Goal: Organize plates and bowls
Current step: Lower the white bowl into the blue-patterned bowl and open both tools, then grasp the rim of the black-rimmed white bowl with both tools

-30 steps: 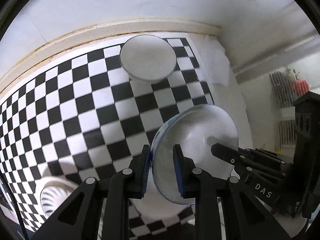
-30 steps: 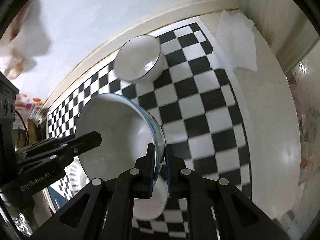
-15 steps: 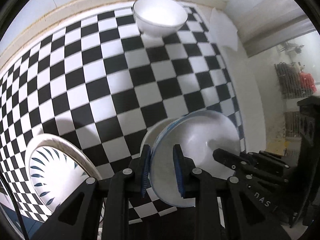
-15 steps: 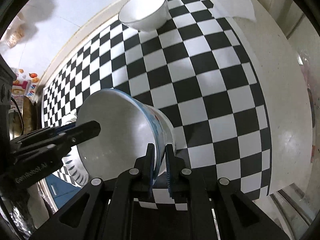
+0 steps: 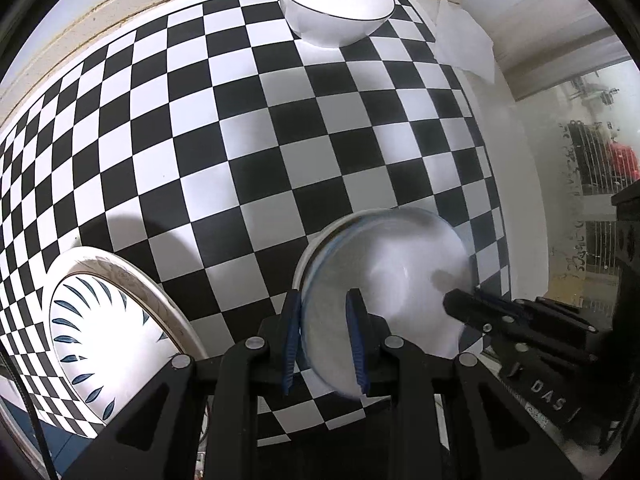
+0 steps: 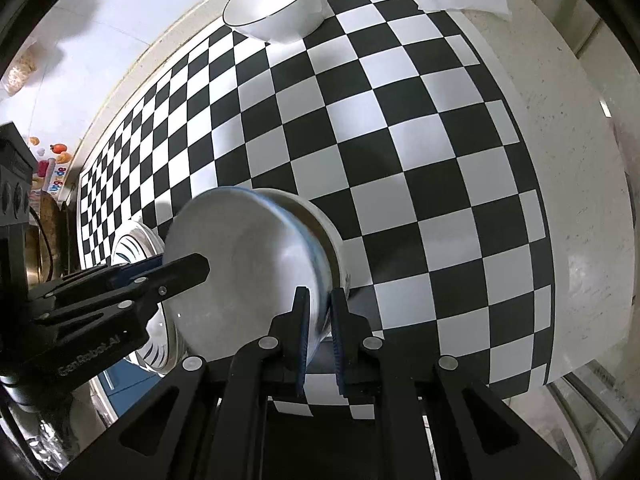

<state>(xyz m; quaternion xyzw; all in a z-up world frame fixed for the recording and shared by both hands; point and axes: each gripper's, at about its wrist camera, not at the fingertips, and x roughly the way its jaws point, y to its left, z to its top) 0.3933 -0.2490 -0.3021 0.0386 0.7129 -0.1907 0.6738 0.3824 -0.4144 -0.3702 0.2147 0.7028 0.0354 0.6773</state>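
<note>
counting shows three bowls and one plate (image 5: 108,332) on the checkered cloth (image 5: 248,152). the blue-rimmed bowl (image 5: 384,280) is clamped at opposite rim sides by the left gripper (image 5: 324,336) and right gripper (image 6: 320,332), nested in a lower bowl (image 6: 320,220). compared with a second ago, it is lower, and the far bowl (image 5: 336,8) is seen higher in view.

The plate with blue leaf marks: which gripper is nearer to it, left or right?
Left. The left gripper grips the blue-rimmed bowl on the side toward the plate with blue leaf marks; the right gripper grips the bowl's opposite rim, farther off.
</note>
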